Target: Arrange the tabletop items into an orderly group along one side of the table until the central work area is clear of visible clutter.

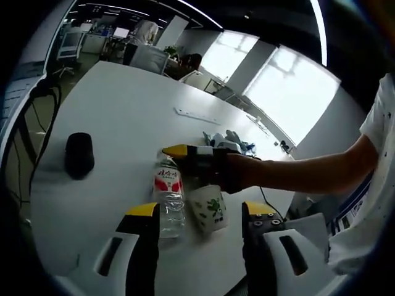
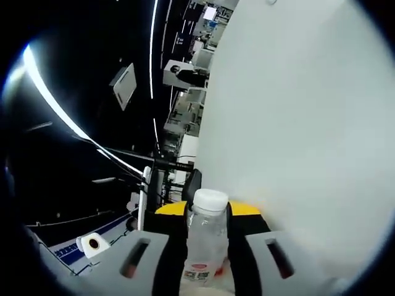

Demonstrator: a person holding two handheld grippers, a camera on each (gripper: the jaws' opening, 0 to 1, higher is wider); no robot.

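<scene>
Bottle, a clear water bottle with a white cap and red label, stands upright between the jaws of the right tongs; in the right gripper view the yellow-tipped jaws sit close on either side of its body, so the right tongs are judged clenched on it, cap end pointing away from the camera along the jaws. In the left gripper view the same bottle is seen from the other side, its long axis vertical on the white surface, with the right tongs reaching in from the right at the level of its neck, held by the person's hand. Touching or just beside the bottle, on its right in that view, stands a paper cup with a green leaf print. The left tongs are released, jaws spread wide, with bottle and cup both lying ahead of their gap; these tongs are the nearer to the cup. Further out on the surface lie a black mouse to the left, a crumpled blue and white cloth behind the hand, and a flat white strip beyond. The coming move appears to turn on the bottle clearing the cup at its side.
</scene>
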